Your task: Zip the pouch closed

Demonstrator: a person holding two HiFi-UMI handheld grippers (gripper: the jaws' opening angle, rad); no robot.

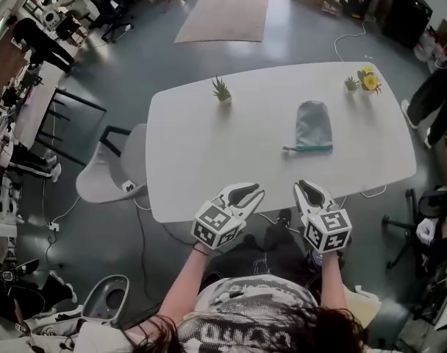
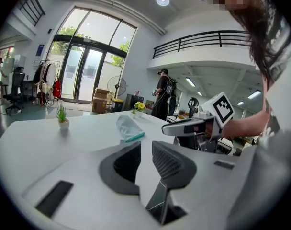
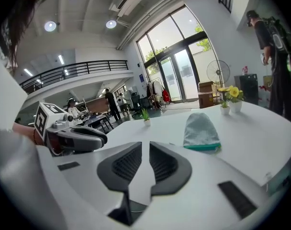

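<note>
A grey pouch (image 1: 313,123) with a teal zip edge (image 1: 309,148) lies flat on the white table (image 1: 209,145), right of centre, with the zip edge toward me. It also shows in the left gripper view as the pouch (image 2: 128,127) and in the right gripper view as the pouch (image 3: 200,130). My left gripper (image 1: 247,191) (image 2: 146,145) hovers at the table's near edge, jaws a narrow gap apart, nothing between them. My right gripper (image 1: 312,190) (image 3: 145,145) hangs beside it, short of the pouch, also slightly parted and empty.
A small green potted plant (image 1: 222,90) stands at the table's far side. A yellow flower pot (image 1: 368,79) and a tiny plant (image 1: 351,84) stand at the far right corner. A grey chair (image 1: 109,171) sits left of the table; a person (image 1: 437,94) stands at the right.
</note>
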